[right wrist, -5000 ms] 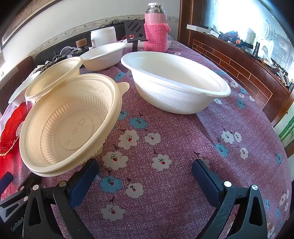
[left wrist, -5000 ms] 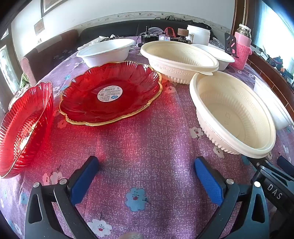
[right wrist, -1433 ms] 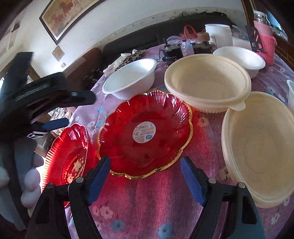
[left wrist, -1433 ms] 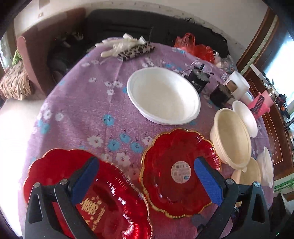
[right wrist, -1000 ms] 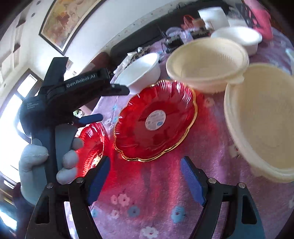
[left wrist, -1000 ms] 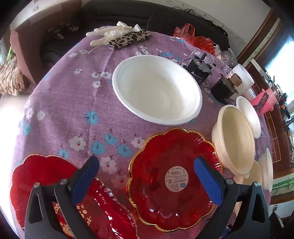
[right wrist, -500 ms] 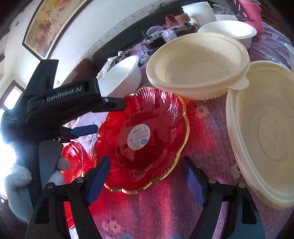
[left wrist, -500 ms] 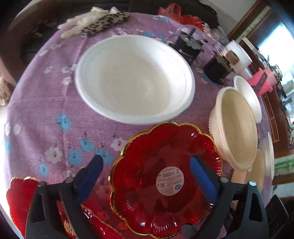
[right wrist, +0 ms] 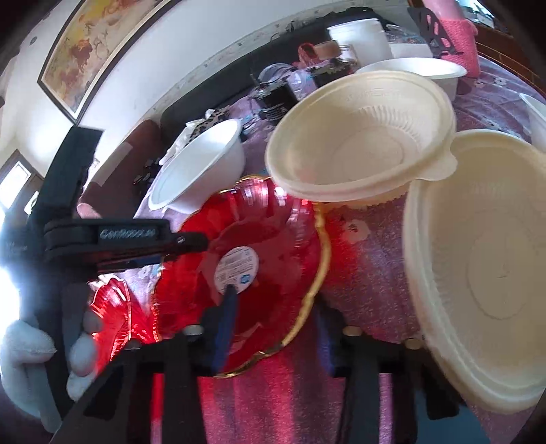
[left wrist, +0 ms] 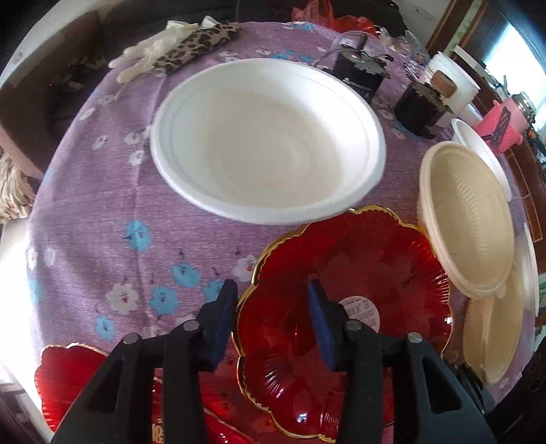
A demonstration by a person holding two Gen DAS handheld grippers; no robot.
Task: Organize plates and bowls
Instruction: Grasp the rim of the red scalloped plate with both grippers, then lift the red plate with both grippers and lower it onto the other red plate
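L gripper [left wrist: 273,322] jaws just closed, pinching red plate [left wrist: 358,269] rim at 9 o'clock. R gripper [right wrist: 273,324] same, at 6 o'clock.

A home, likely a living or dining room. A round tabletop [left wrist: 85,218] wears a purple flowered cloth and carries plates and bowls. At the upper left of the right wrist view a framed painting [right wrist: 88,44] hangs on a white wall; below it runs a dark sofa [right wrist: 218,85]. Wood panelling [left wrist: 447,30] and a bright window [left wrist: 512,44] fill the upper right of the left wrist view.
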